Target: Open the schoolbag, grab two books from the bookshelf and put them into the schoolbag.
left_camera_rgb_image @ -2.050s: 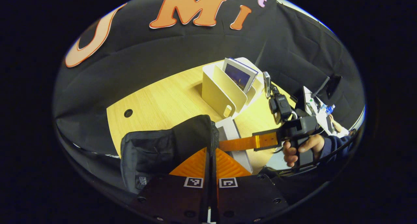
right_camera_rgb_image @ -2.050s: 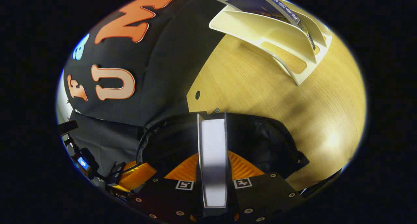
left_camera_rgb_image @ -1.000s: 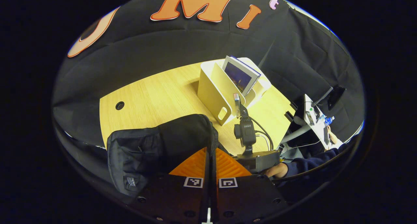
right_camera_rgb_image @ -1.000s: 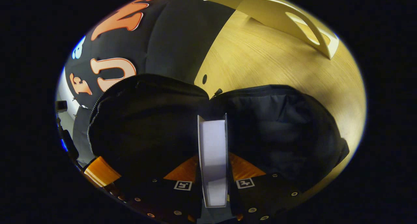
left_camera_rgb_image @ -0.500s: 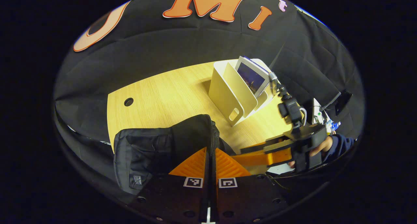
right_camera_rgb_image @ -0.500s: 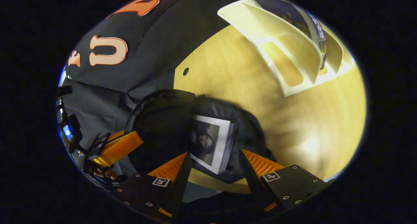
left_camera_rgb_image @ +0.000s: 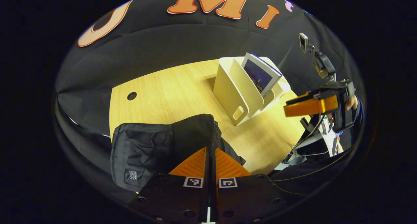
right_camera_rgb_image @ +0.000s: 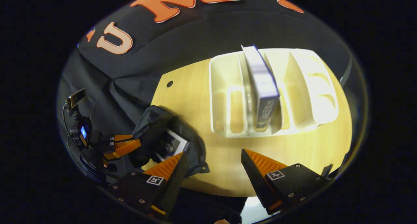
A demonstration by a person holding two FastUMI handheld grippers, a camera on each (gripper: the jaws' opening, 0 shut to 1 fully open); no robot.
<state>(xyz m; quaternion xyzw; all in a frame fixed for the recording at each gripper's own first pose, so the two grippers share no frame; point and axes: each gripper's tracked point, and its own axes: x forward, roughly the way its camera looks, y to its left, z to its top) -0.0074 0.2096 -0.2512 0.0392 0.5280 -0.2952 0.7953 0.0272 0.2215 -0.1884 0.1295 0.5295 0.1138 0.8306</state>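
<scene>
Schoolbag of black fabric is seen open at the table's near edge, a pale-covered book inside. The second, blue-spined book stands in the cream plastic bookshelf, spine towards the right gripper, whose jaws are spread, having released the first book. The left gripper, closed, apparently pinches the bag's rim.
</scene>
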